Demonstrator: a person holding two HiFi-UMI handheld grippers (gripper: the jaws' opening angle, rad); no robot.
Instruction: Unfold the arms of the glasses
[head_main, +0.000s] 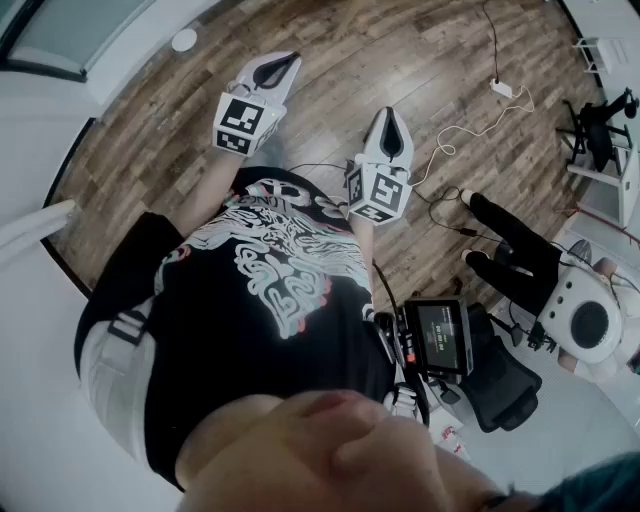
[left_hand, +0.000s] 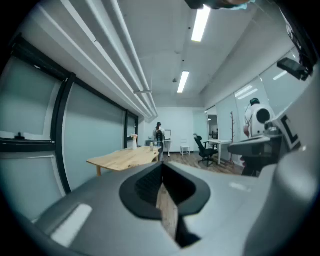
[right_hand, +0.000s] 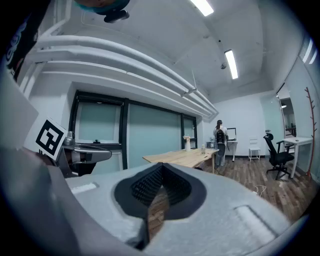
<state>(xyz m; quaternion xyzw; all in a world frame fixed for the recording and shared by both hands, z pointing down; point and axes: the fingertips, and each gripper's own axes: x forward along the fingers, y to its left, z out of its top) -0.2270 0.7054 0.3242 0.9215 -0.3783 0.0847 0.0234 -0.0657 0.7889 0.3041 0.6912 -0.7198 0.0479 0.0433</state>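
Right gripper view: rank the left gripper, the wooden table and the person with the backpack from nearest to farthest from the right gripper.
1. Left gripper, at the far left, close alongside.
2. Wooden table, centre, out ahead.
3. Person with backpack, right of centre, standing by the table's far end.

Left gripper (head_main: 278, 68) and right gripper (head_main: 388, 128) out in front of the torso, side by side, pointing roughly level. Jaws of both closed, tips together, nothing gripped.
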